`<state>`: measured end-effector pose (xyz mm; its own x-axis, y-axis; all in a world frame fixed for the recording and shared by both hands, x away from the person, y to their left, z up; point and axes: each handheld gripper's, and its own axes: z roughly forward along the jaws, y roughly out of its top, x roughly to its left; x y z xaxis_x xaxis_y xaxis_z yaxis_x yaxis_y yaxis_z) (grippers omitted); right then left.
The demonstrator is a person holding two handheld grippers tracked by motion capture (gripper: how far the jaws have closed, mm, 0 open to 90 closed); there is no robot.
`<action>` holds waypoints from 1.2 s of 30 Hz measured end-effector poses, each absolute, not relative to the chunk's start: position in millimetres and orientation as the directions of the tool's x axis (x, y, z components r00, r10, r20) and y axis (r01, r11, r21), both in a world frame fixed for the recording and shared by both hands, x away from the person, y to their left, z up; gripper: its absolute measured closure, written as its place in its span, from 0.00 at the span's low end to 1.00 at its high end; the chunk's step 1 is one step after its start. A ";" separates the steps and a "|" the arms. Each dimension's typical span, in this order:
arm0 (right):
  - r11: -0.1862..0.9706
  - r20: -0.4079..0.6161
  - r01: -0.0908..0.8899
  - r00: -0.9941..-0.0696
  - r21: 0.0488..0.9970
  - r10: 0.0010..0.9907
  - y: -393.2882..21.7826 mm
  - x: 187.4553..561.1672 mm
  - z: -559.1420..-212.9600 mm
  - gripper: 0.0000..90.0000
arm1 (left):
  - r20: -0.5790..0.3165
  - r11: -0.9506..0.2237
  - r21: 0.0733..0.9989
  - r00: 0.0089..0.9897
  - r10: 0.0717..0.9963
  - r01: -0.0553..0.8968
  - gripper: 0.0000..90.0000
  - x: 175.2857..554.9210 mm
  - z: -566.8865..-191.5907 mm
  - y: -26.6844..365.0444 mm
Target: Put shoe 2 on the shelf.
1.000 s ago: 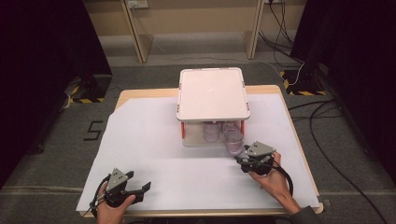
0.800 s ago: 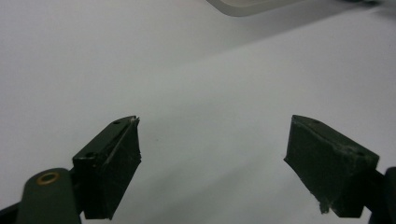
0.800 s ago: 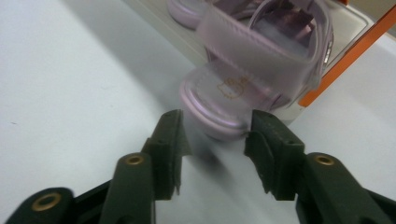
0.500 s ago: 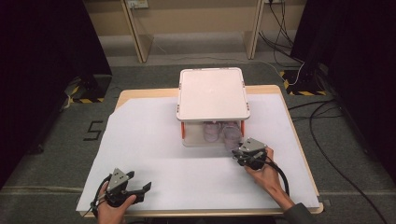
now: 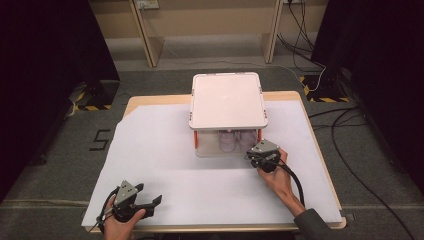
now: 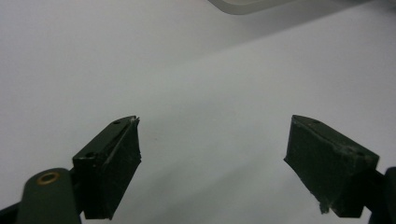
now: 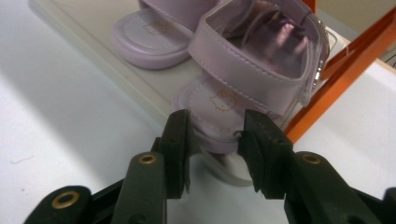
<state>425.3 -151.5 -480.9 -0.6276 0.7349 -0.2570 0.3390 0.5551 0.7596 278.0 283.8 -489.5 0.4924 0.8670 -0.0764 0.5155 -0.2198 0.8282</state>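
Sandals (image 7: pixel 261 79) inside box (image 5: pixel 227 100) on table (image 5: pixel 150 150)

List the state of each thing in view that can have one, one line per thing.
Clear plastic storage box: white lid on top, near side open.
Square white lid: lying flat on the box.
Pair of lilac strapped sandals: inside the box, heels toward the opening.
Right gripper: jaws have just been closing, either side of the nearer sandal's heel; grip not certain.
Left gripper: open, nothing between its jaws, over the white sheet.

Lab or recording studio: black curtains (image 5: pixel 45 65), hazard-taped floor (image 5: pixel 320 95), loose cables (image 5: pixel 345 150), paper-covered table (image 5: pixel 165 165).
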 end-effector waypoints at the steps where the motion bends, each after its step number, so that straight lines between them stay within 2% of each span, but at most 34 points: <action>1: 0.554 -0.258 0.343 -0.624 0.758 0.738 -151.9 425.7 -480.9 0.69 | -0.074 -0.223 0.827 0.493 0.867 0.517 0.19 278.1 -489.5 283.9; 11: 0.537 -0.257 0.341 -0.606 0.772 0.753 -149.9 432.3 -482.1 0.67 | -0.077 -0.219 0.829 0.493 0.867 0.515 0.19 278.1 -489.7 283.3; 16: 0.510 -0.211 0.346 -0.626 0.787 0.751 -150.8 424.8 -476.3 0.55 | -0.077 -0.219 0.830 0.495 0.866 0.513 0.19 277.8 -488.9 283.6; 23: 0.461 -0.143 0.318 -0.676 0.829 0.723 -156.6 399.8 -458.2 0.44 | -0.076 -0.218 0.833 0.494 0.866 0.509 0.19 277.6 -488.3 284.2; 28: 0.398 -0.045 0.353 -0.698 0.847 0.714 -166.0 383.4 -458.2 0.38 | -0.076 -0.218 0.834 0.497 0.864 0.507 0.19 277.3 -488.2 283.9; 36: 0.368 0.023 0.382 -0.719 0.848 0.695 -178.7 356.6 -462.1 0.33 | -0.075 -0.221 0.832 0.498 0.864 0.508 0.19 277.2 -488.4 283.9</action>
